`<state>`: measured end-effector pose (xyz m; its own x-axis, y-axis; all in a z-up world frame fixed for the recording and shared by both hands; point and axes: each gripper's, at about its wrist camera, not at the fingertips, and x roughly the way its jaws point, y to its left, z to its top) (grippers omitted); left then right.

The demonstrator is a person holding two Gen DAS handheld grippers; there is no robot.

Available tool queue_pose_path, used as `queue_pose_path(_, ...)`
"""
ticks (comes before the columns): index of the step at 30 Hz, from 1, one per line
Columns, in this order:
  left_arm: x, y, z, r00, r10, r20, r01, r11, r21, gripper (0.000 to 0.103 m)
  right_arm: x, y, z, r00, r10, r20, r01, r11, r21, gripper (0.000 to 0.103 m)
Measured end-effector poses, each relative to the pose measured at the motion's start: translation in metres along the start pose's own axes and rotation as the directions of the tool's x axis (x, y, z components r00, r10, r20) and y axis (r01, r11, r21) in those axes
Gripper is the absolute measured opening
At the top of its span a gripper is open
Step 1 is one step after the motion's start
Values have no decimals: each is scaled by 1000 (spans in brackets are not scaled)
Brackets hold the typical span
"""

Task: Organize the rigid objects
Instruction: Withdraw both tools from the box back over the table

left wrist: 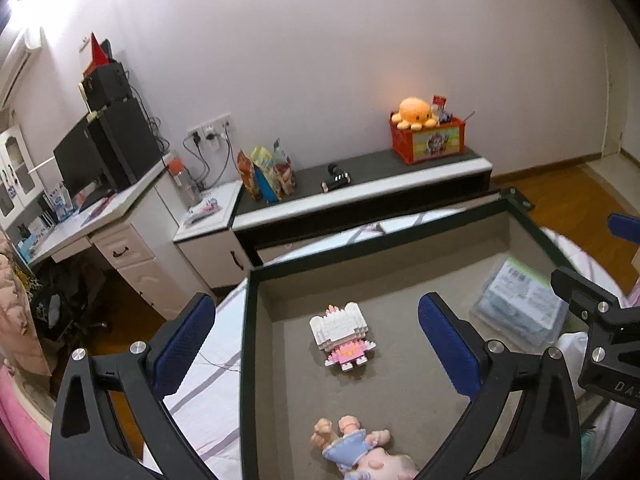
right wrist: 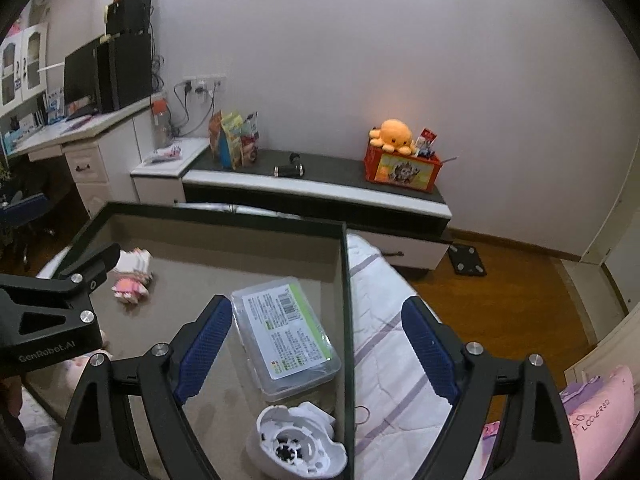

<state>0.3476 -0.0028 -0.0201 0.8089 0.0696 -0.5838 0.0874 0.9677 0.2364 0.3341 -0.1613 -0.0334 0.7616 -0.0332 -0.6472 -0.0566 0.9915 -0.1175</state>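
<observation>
tray [left wrist: 250, 360] – on bed [right wrist: 384, 320] | holds brick figure [left wrist: 343, 334], doll [left wrist: 356, 450], plastic case [right wrist: 286, 330]

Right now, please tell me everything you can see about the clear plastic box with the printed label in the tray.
The clear plastic box is a flat, rectangular, lidded case of see-through plastic with rounded corners. A white printed label with a barcode and a green strip covers most of its lid. It lies flat, lid up and closed, on the brown floor of the black-rimmed tray, turned at an angle, near the tray's right rim. Its contents cannot be made out. Nothing grips it: the right gripper stands open above it, and no pad touches it.
</observation>
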Motion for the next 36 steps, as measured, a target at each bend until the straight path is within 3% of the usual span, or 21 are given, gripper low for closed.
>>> queue_pose_path(11, -117, 17, -4, 990, 18, 138, -11, 999, -50, 103, -116, -3, -7, 986, -31, 164, 30, 999, 12, 88)
queue_pose_path(18, -213, 31, -33, 972, 36, 230, -13, 995, -101, 103, -201, -3, -31, 965, -2, 262, -6, 1000, 27, 88)
queue_pose_path(21, -246, 34, -50, 964, 60, 259, -30, 992, -119, 103, -233, -1, -45, 954, 5, 301, -12, 1000, 23, 95)
queue_pose_path(22, -255, 34, -56, 962, 70, 264, -38, 992, -123, 103, -241, 0, -49, 951, 5, 311, -13, 1000, 21, 103)
queue_pose_path(29, -301, 32, -102, 951, 87, 298, -39, 986, -160, 103, -299, 14, -92, 924, -5, 383, 9, 1000, -9, 103)
queue_pose_path(36, -321, 25, -133, 936, 105, 335, -40, 980, -195, 103, -324, 19, -126, 913, -24, 407, 24, 1000, 6, 103)
